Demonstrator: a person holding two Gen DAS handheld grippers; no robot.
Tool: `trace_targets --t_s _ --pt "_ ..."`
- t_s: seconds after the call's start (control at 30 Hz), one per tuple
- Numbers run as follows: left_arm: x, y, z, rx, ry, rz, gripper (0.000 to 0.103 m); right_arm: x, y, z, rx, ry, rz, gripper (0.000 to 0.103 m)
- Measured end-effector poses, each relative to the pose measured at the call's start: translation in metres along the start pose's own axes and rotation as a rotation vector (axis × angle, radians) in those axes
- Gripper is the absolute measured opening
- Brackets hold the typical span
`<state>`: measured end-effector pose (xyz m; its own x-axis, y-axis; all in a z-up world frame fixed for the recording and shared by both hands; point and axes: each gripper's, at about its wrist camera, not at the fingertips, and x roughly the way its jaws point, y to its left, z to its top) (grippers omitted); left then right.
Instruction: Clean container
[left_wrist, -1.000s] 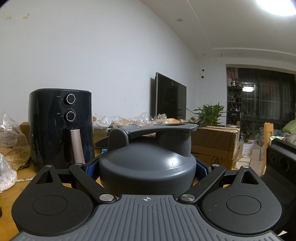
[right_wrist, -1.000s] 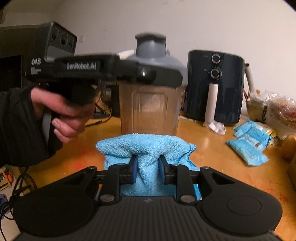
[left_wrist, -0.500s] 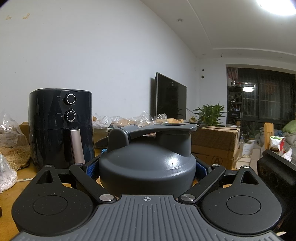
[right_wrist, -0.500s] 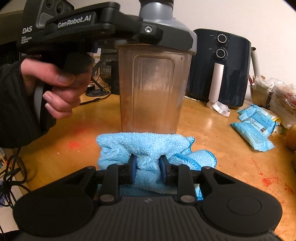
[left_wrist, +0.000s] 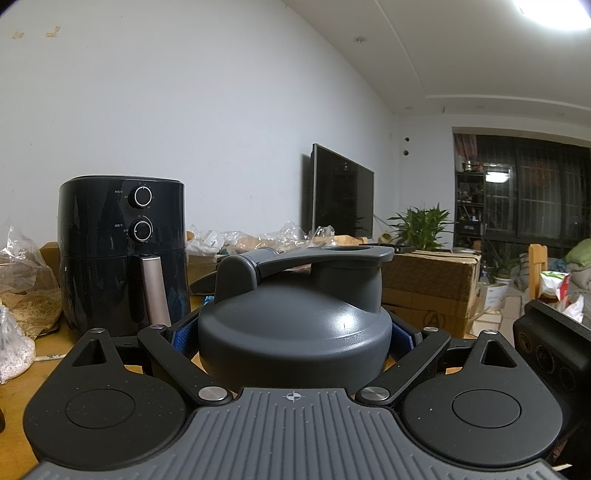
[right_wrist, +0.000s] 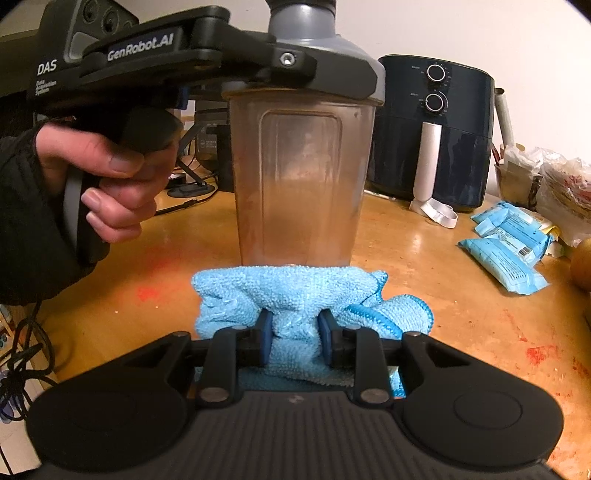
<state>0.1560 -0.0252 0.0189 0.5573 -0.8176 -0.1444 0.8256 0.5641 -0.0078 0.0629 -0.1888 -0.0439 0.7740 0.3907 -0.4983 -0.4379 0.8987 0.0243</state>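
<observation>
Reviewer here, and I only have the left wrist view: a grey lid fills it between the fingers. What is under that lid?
Observer: A clear, cloudy shaker cup, standing upright on the wooden table.
Reviewer: Is the other gripper doing anything?
Observer: The right gripper is shut on a blue cloth, bunched at the cup's base.
Reviewer: Is the cloth on the cup wall?
Observer: Its upper edge hides the cup's bottom; contact I cannot confirm.
Reviewer: Who holds the left gripper?
Observer: A hand in a dark sleeve grips its handle; the left gripper clamps the grey lid.

Fluffy cloth (right_wrist: 295, 295) (terry); glossy wooden table (right_wrist: 443, 258).
</observation>
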Motion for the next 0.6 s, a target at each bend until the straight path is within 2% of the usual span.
trace_targets --t_s 0.27,0.6 --pt "0.001 0.0 0.0 -0.001 0.002 0.001 0.095 -0.006 -0.002 0.002 0.043 -0.038 0.01 0.022" --pt "0.002 0.0 0.0 -0.002 0.004 0.002 0.095 -0.024 -0.002 0.012 0.06 -0.134 0.009 0.022"
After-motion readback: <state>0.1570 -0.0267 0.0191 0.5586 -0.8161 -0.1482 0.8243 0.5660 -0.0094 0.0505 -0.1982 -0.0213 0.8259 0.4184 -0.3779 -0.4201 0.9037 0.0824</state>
